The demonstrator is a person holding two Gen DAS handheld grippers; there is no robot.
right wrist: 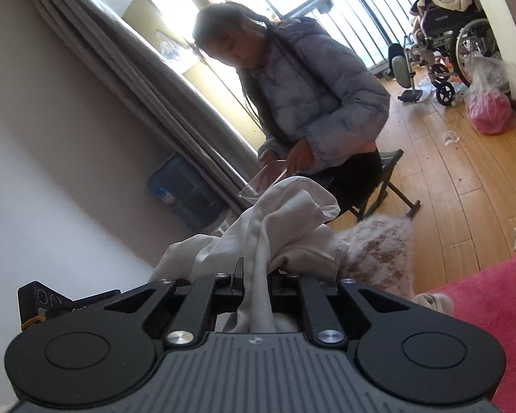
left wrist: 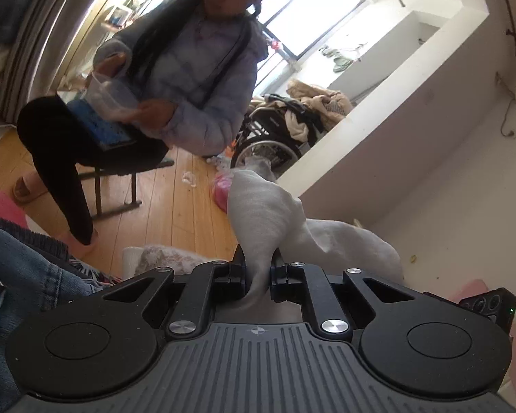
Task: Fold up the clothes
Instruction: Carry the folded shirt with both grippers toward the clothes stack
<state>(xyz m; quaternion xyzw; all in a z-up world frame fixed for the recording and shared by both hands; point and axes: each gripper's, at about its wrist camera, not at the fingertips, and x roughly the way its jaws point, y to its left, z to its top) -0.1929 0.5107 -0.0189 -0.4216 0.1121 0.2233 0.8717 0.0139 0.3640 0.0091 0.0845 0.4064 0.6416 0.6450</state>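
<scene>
Now, grip: left hand-held gripper [left wrist: 258, 268] and right hand-held gripper [right wrist: 256, 275] each clamp the pale garment [left wrist: 268, 213], lifted between them.
Risk: thin bunched pinch; a fast swing could likely slip cloth free, or snag the fluffy sweater [right wrist: 378, 247] nearby.
Count: two grippers, one garment, one seated person [right wrist: 309, 103], one wheelchair [right wrist: 447, 48].

Both views are taken close behind the fingers, tilted; a seated person [left wrist: 185, 69] and wheelchair [right wrist: 454, 44] are shared.
</scene>
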